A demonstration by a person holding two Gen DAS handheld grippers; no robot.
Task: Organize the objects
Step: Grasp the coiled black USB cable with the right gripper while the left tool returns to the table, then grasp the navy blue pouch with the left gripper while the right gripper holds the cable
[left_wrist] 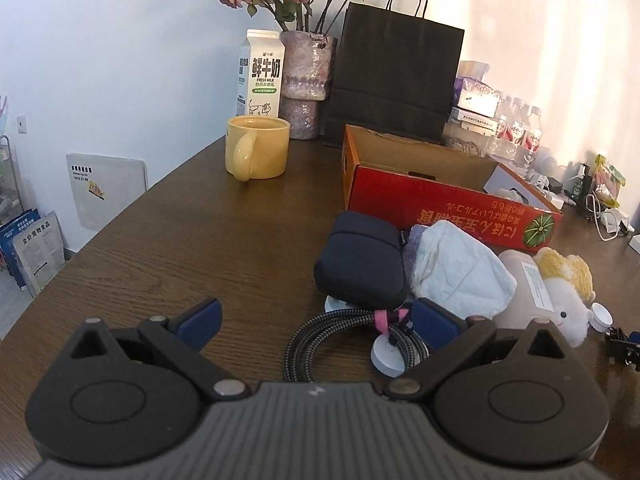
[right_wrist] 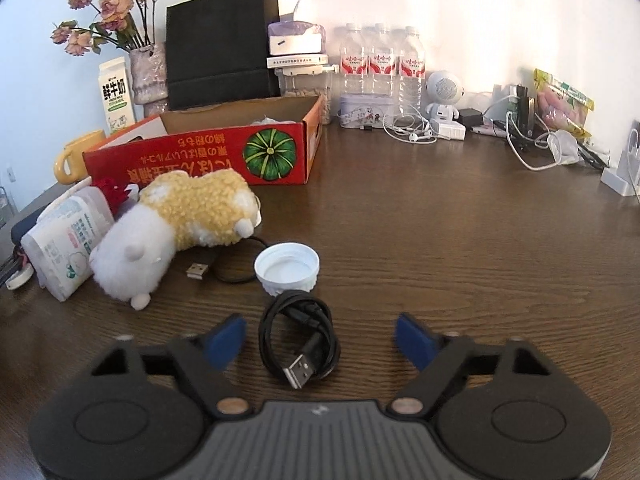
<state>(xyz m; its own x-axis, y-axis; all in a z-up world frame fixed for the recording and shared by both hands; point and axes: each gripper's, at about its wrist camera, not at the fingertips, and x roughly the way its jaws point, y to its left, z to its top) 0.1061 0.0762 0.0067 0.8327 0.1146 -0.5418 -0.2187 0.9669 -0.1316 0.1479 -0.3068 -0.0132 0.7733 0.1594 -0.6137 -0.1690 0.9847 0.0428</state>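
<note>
My left gripper sat spread before the braided cable, near the red box. Only my right gripper, also spread, showed the black USB cable.

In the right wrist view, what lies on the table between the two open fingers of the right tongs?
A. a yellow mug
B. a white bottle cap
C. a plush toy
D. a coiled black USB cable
D: the coiled black USB cable lies between the open right tongs; the white bottle cap sits beyond it.
</note>
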